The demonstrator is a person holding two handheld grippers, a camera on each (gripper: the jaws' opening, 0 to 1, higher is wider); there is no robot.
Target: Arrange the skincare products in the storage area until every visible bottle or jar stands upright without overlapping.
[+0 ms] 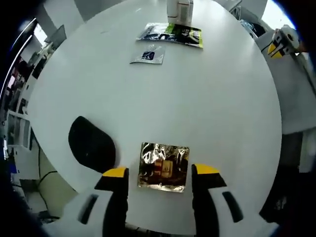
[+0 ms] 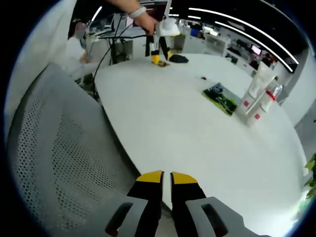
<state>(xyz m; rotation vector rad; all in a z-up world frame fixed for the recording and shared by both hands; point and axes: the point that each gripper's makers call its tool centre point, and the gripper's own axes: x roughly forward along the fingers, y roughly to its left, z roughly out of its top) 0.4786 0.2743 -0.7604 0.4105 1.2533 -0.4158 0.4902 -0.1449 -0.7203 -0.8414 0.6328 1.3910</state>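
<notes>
Foil is what the left gripper (image 1: 159, 174) straddles: a gold sachet (image 1: 163, 166) lies flat on the round white table (image 1: 207, 98), near its edge, between the released jaws with bare table showing on either side. It looks thin, light and crinkly, probably slick (a pinch on the flat face would likely slide), so an edge or corner seems the better hold, and standing it upright looks doubtful without support. Beyond the gold sachet, well apart across the table, lie a small silver sachet (image 1: 147, 55) and a green-and-black packet (image 1: 172, 34), both flat; past those stand white bottles (image 1: 179, 10) at the far edge. Just beside the gold sachet is a black mouse-like object (image 1: 91, 143), close enough to be nudged. In the right gripper view the right gripper (image 2: 167, 178) hangs at the table's near edge above a grey mesh chair (image 2: 59, 163), jaws clenched on nothing. The same white bottles (image 2: 257, 94) stand upright there, close together, beside the green-and-black packet.
</notes>
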